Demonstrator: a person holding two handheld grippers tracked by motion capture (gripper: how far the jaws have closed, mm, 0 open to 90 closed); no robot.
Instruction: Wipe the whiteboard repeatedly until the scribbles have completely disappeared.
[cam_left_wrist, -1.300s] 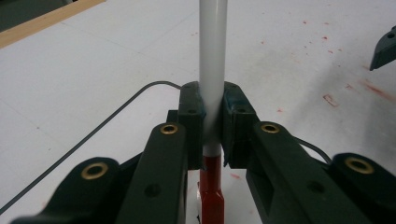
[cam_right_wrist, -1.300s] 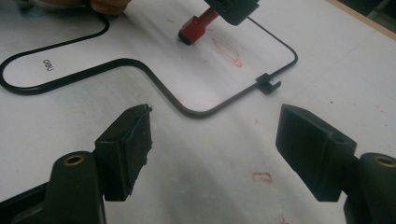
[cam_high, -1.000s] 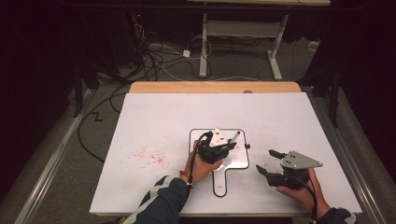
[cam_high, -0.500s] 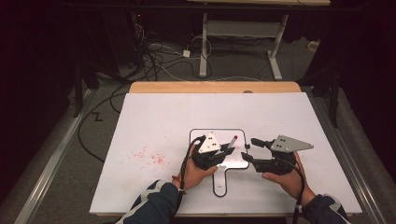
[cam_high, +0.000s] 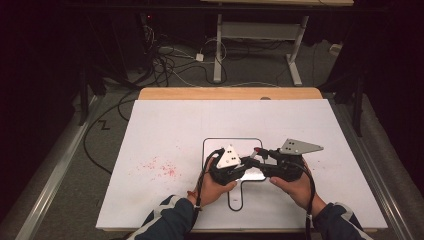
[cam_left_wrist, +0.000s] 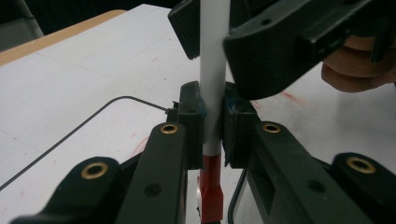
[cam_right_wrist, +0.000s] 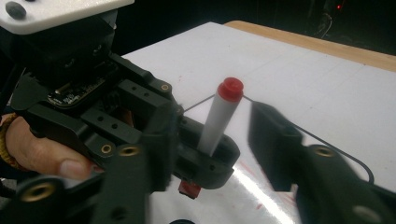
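A white marker (cam_right_wrist: 215, 120) with a red end (cam_right_wrist: 231, 88) stands upright and slightly tilted in my left gripper (cam_left_wrist: 214, 126), which is shut on its lower barrel (cam_left_wrist: 214, 70). In the high view the left gripper (cam_high: 239, 167) sits over the small whiteboard (cam_high: 232, 146). My right gripper (cam_right_wrist: 215, 140) faces it from the right, and its jaws have just been closing. The marker's upper part stands between them with gaps on both sides. The right gripper (cam_high: 264, 159) meets the left one over the board, and its jaws (cam_left_wrist: 212, 32) flank the barrel.
The whiteboard has a black outline and a handle (cam_high: 235, 197) pointing toward the person. It lies on a large white table sheet (cam_high: 300, 125) with red smudges (cam_high: 157, 167) at the left. A wooden edge (cam_high: 230, 93) runs along the back, with cables and desk legs beyond.
My right gripper has moved left, up to the left gripper, and its jaws have narrowed around the marker's upper part. The left gripper has kept still with the marker.
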